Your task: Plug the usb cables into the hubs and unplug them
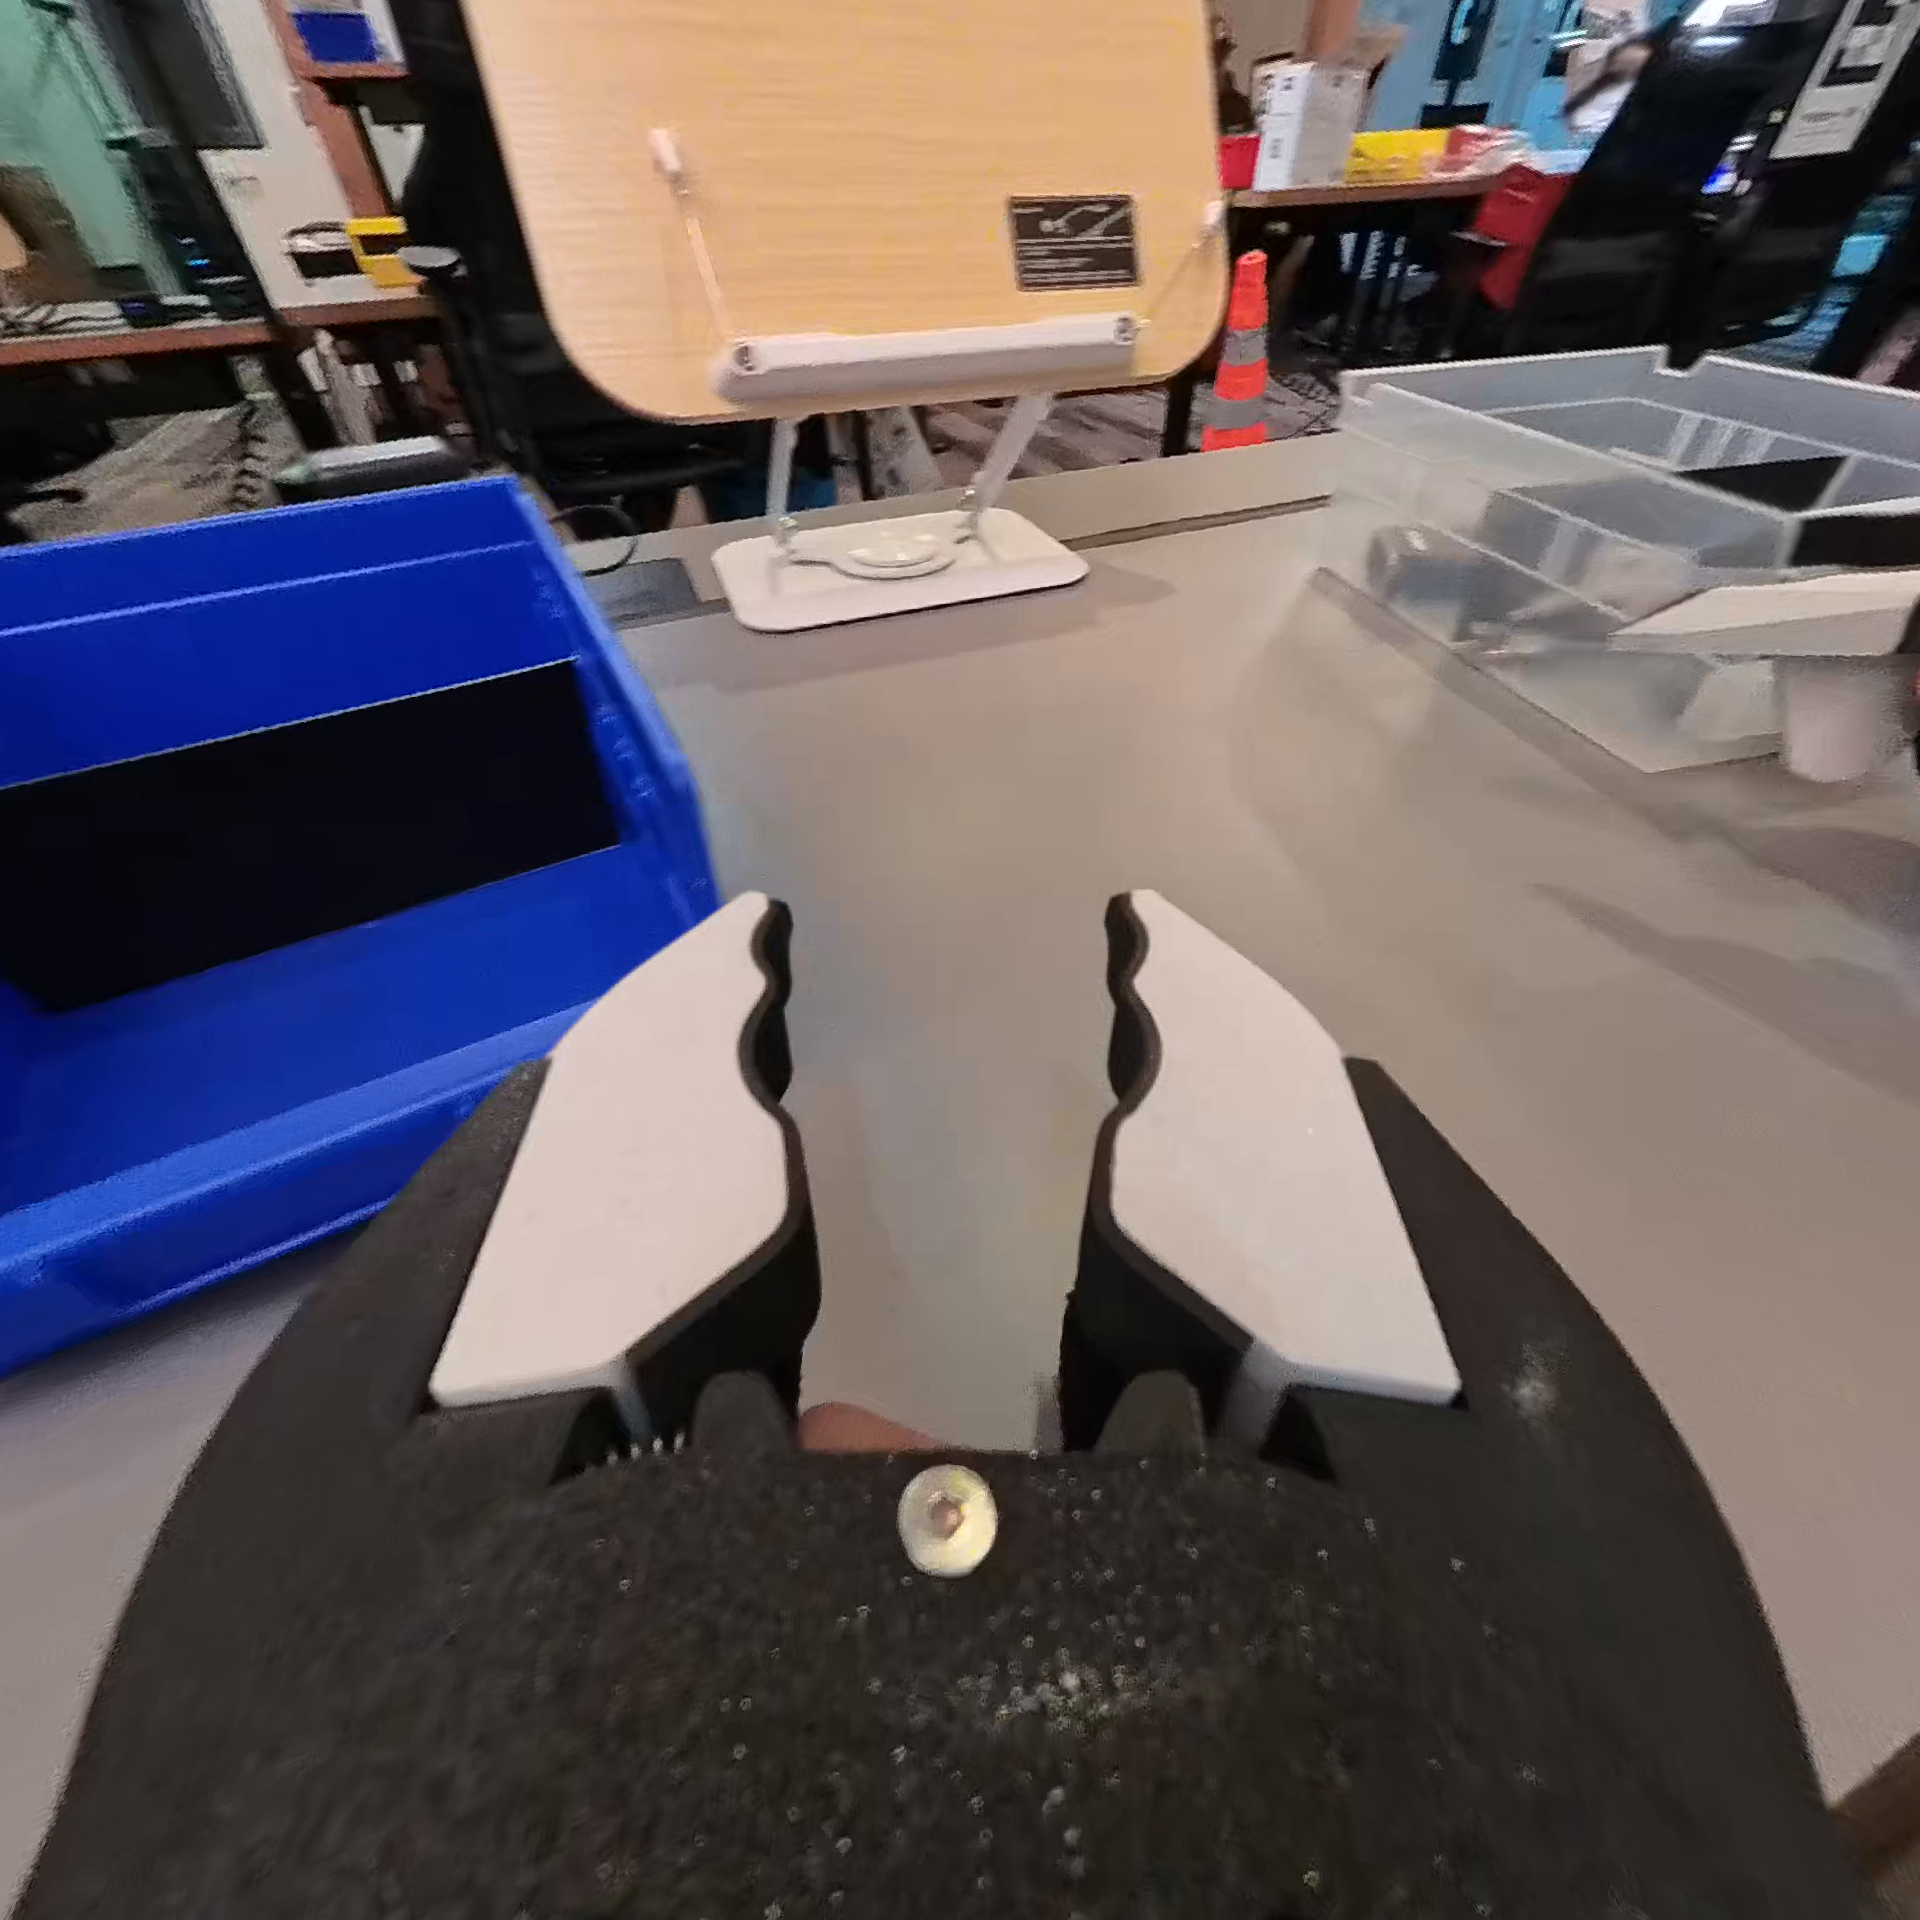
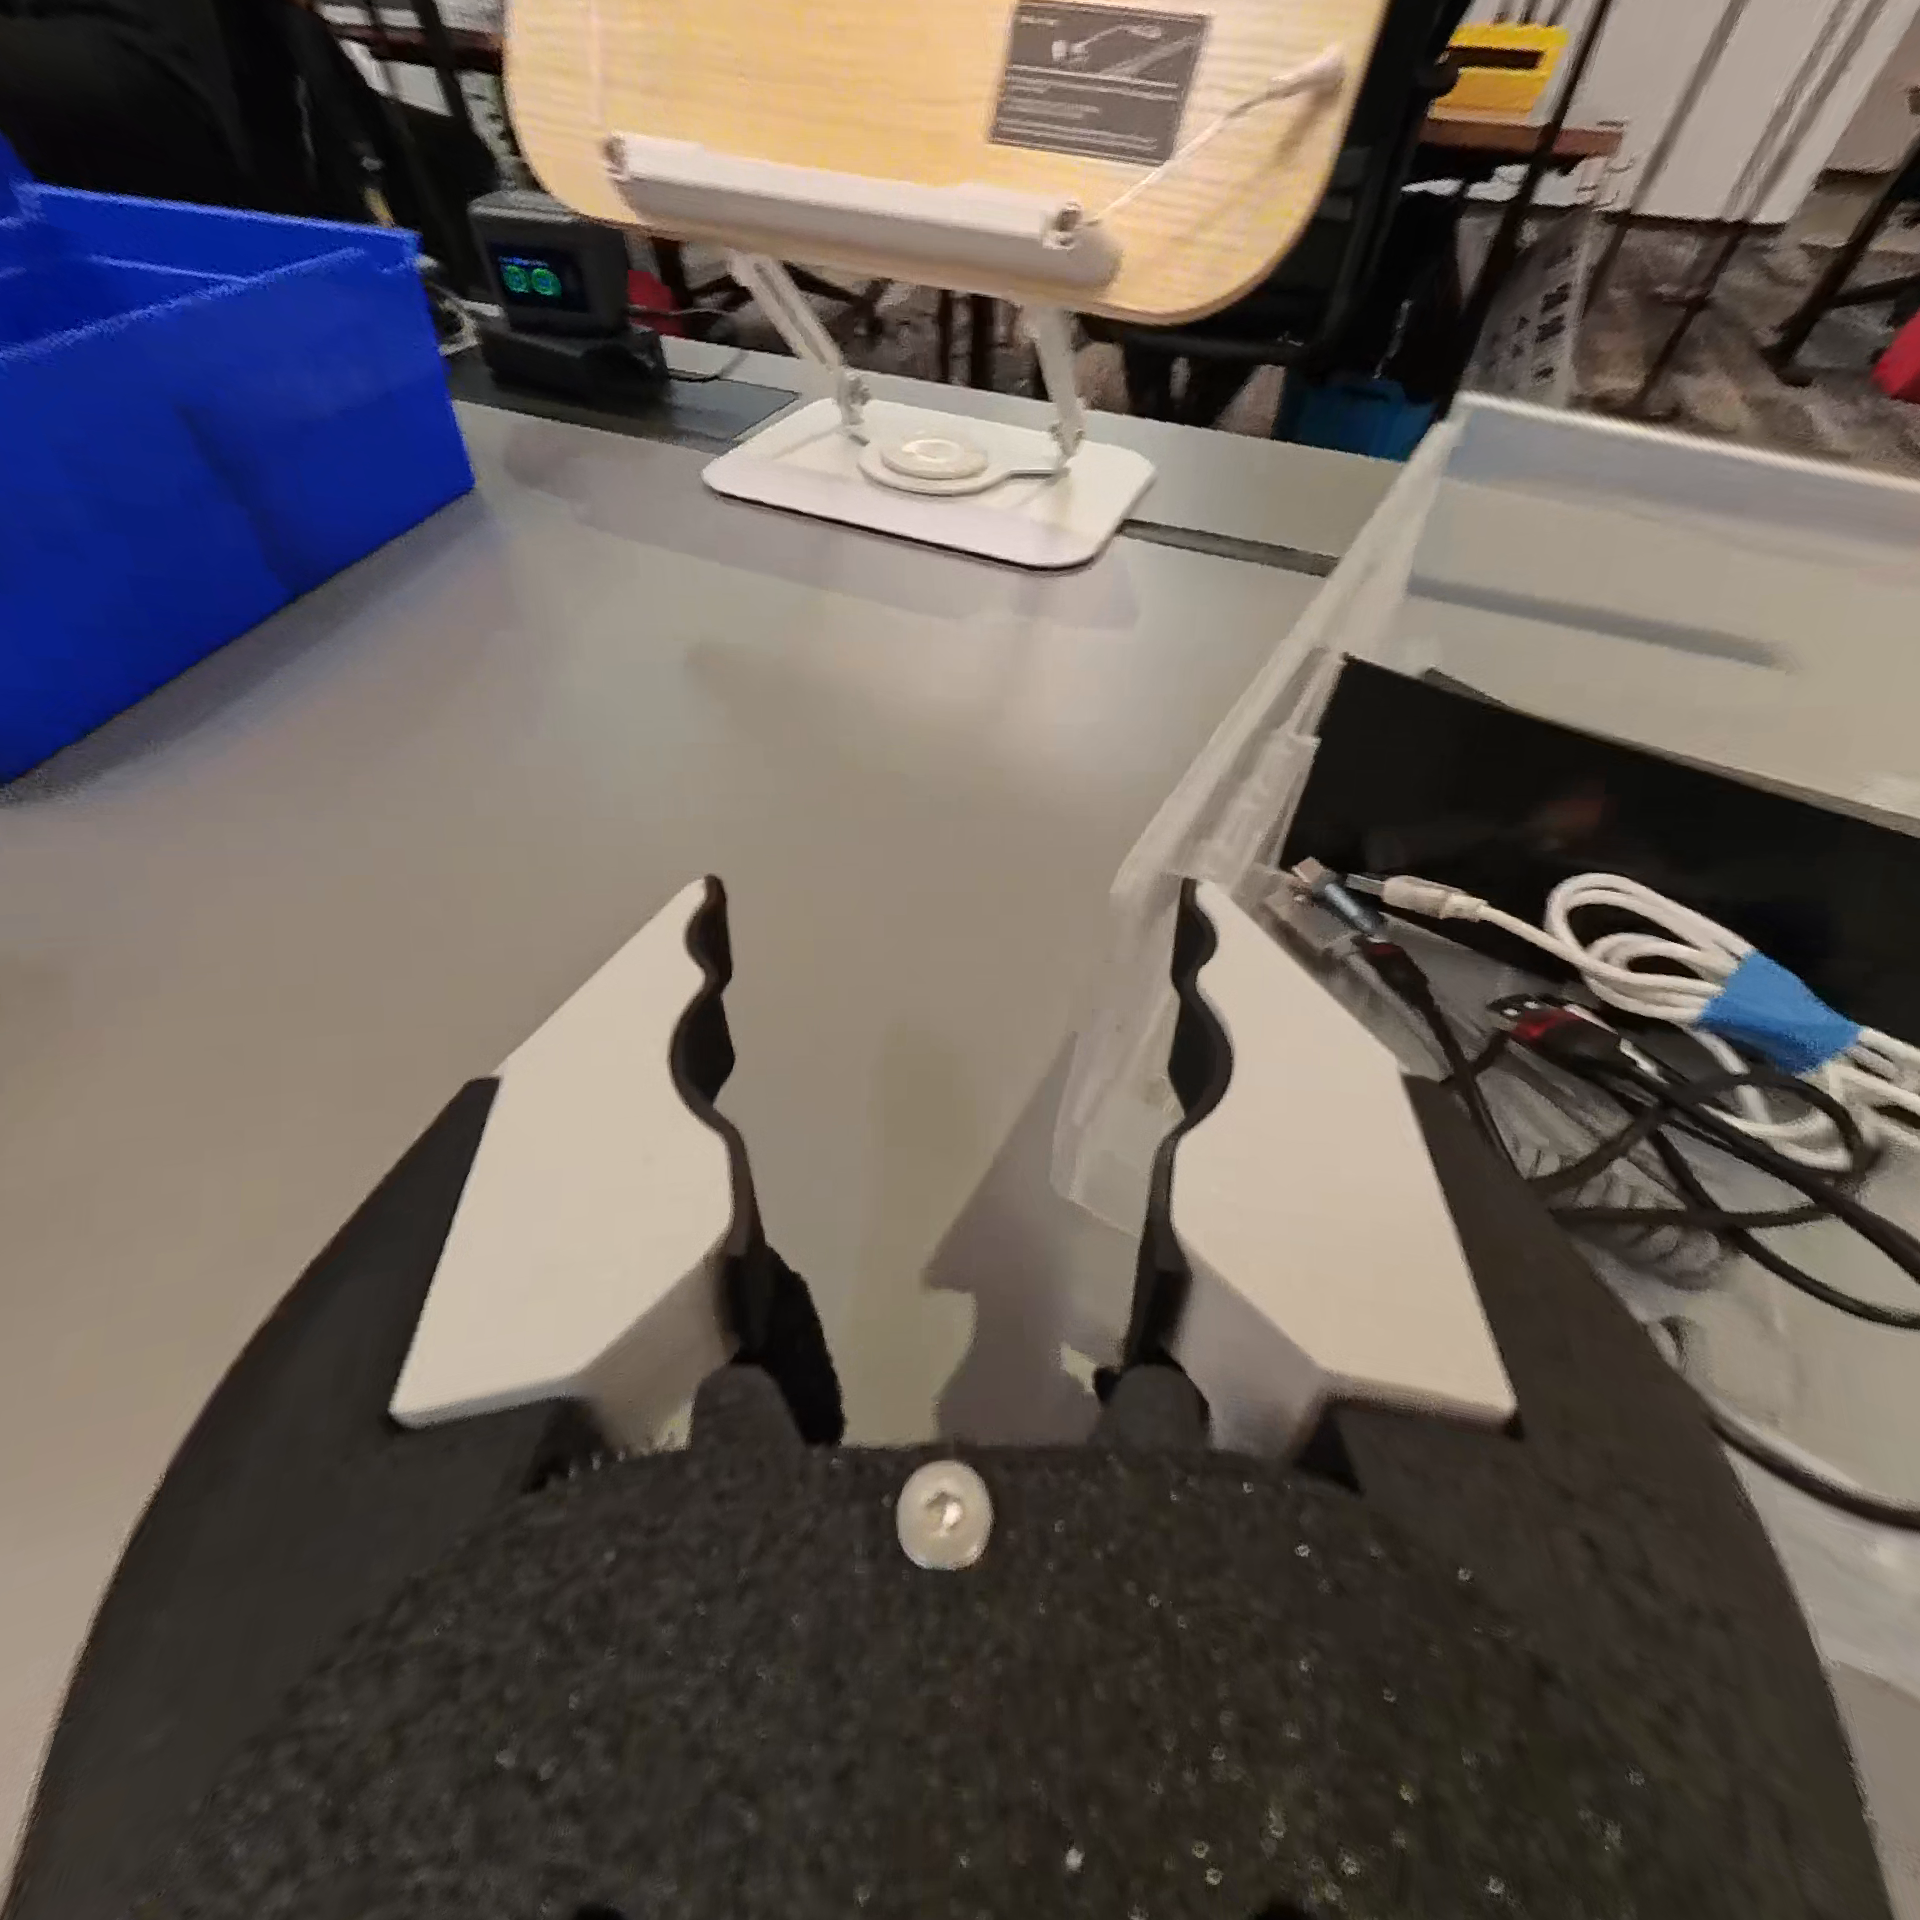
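White usb cable (image 2: 1652, 977), coiled, blue-taped, lies among black cables (image 2: 1662, 1143).

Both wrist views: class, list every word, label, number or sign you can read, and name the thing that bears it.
Dark plate on the wooden board: a small drawing and lines of print, too blurred to read.
Small screen on the black device: two green round marks, nothing legible.
White sheets at the far right in the left wrist view: too blurred.
Nothing else bears readable writing.
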The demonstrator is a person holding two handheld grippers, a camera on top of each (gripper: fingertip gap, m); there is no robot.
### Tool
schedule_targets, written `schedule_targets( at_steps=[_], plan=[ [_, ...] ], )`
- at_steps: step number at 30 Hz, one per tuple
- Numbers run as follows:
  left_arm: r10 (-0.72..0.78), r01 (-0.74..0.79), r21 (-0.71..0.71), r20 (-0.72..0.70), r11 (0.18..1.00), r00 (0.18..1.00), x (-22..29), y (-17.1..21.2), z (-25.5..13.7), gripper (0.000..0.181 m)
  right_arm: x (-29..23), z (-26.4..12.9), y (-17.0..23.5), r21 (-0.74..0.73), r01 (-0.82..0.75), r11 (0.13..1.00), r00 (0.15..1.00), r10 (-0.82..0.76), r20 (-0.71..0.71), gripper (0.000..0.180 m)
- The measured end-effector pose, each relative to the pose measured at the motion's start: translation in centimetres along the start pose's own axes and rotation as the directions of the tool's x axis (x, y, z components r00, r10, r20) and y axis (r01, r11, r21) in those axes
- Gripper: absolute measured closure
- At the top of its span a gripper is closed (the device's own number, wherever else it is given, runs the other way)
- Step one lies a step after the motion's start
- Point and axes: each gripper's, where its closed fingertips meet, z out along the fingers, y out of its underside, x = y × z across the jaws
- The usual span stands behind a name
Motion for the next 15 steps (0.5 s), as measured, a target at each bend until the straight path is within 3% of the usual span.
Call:
schedule_targets(
  at_steps=[1,3,6,8,10,12,15],
  plan=[
    [0.003,-0.003,0.003,-0.033,1.0,0.999,1.0,-0.2,0.5,0.121,-0.9,-0.2,-0.1,0.003,-0.012,1.0,0.998,0.012,0.059,0.096],
    [-0.015,0.016,0.002,-0.124,1.0,0.992,3.8,-0.4,1.7,0.119,-2.1,-1.0,-0.5,0.02,-0.061,0.998,0.987,0.058,0.151,0.118],
    [-0.055,0.046,-0.043,-0.239,0.998,0.969,8.6,-0.2,3.8,0.113,-1.9,-3.4,-2.6,0.133,-0.079,0.988,0.986,0.058,0.157,0.116],
    [-0.041,0.034,-0.028,-0.285,0.999,0.958,11.5,-0.8,5.0,0.11,0.0,-5.9,-3.9,0.23,-0.015,0.973,0.999,0.005,0.044,0.116],
    [-0.004,0.007,0.008,-0.308,1.0,0.951,14.0,-1.7,6.4,0.113,3.8,-8.5,-4.5,0.277,0.051,0.959,0.986,-0.005,-0.165,0.117],
    [0.021,-0.019,0.009,-0.334,1.0,0.943,16.2,-2.2,8.2,0.11,8.7,-10.4,-3.4,0.203,0.062,0.977,0.93,0.018,-0.367,0.121],
    [-0.036,0.025,-0.037,-0.344,0.999,0.938,18.4,-2.4,11.5,0.105,13.8,-12.5,-2.7,0.206,0.039,0.978,0.854,0.075,-0.515,0.12]
  ],
)
